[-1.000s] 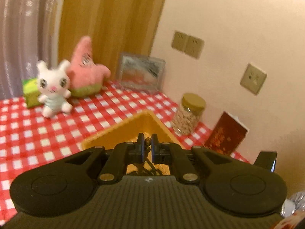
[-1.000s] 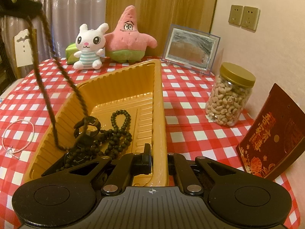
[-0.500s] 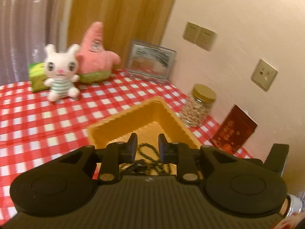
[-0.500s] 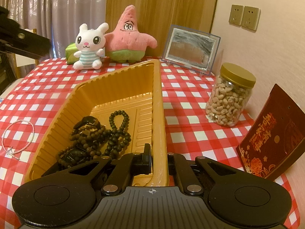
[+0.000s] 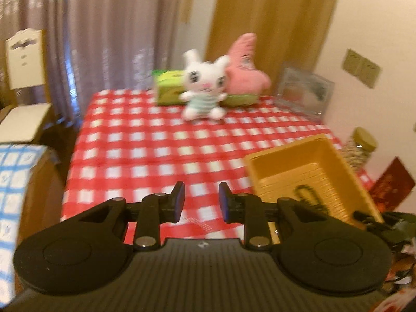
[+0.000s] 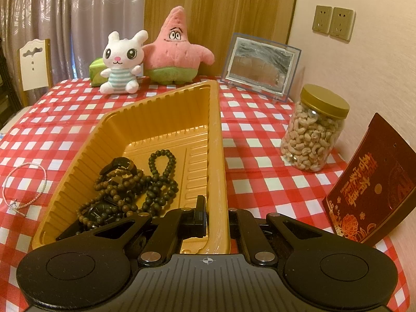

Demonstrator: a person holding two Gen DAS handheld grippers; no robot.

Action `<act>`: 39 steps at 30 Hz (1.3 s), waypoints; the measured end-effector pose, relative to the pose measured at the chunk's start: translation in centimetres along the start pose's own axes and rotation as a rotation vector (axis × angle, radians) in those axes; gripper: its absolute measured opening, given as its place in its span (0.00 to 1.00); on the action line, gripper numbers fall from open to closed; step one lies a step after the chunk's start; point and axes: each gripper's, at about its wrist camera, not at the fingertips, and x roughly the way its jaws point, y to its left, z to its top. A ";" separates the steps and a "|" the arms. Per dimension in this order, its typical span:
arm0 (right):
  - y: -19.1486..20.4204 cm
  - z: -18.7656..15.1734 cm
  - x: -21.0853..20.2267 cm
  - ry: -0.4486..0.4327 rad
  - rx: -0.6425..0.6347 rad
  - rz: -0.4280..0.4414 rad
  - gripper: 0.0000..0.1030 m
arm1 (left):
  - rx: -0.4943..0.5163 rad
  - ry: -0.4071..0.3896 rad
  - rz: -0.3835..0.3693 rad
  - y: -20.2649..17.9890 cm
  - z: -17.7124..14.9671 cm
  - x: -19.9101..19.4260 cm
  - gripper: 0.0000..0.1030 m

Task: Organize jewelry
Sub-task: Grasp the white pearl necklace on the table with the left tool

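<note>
Left wrist view: the left gripper (image 5: 200,202) hangs over the checked cloth (image 5: 156,150), just left of the tray (image 5: 335,156). Its jaws have just been opening and stand part open, with nothing between them. The picture is blurred. Inside the tray a dark loop of beads (image 5: 308,195) shows. Beyond the tray, at the far edge of the cloth, sit a rabbit toy (image 5: 204,85), a pink star toy (image 5: 245,70), a green box (image 5: 169,87) and a picture frame (image 5: 304,93). A jar (image 5: 360,148) and a red card (image 5: 391,184) stand right of the tray by the wall. A chair (image 5: 23,88) stands far left of the tray, off the cloth.

Right wrist view: the right gripper (image 6: 217,221) is clamped on the tray's (image 6: 166,111) near right wall, one finger inside and one outside. The beads (image 6: 156,179) lie piled in the tray's near left part together with a black watch (image 6: 121,163). A thin pink bracelet (image 6: 26,182) lies on the cloth (image 6: 260,156) just left of the tray, apart from it. The jar (image 6: 314,135) of nuts and the red card (image 6: 374,189) stand right of the tray. The rabbit toy (image 6: 121,62), the star toy (image 6: 176,49) and the frame (image 6: 260,65) stand beyond it.
</note>
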 end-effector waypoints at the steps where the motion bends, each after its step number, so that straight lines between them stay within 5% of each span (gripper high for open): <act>1: 0.0 0.0 0.0 0.000 0.000 0.000 0.04 | -0.007 0.008 0.012 0.6 -0.4 0.0 0.24; 9: -0.1 -0.1 0.1 0.003 -0.003 -0.003 0.04 | 0.046 0.087 0.057 2.1 -5.1 0.7 0.24; 18: 0.0 -0.1 0.2 0.015 -0.009 -0.016 0.04 | 0.182 0.190 -0.029 -1.0 -9.4 4.3 0.24; 28: 0.0 -0.1 0.3 0.026 -0.008 -0.025 0.04 | 0.330 0.238 -0.060 -4.4 -10.2 9.3 0.23; 39: -0.2 -0.1 0.6 0.036 0.002 -0.025 0.04 | 0.399 0.269 -0.060 -4.9 -10.6 11.2 0.01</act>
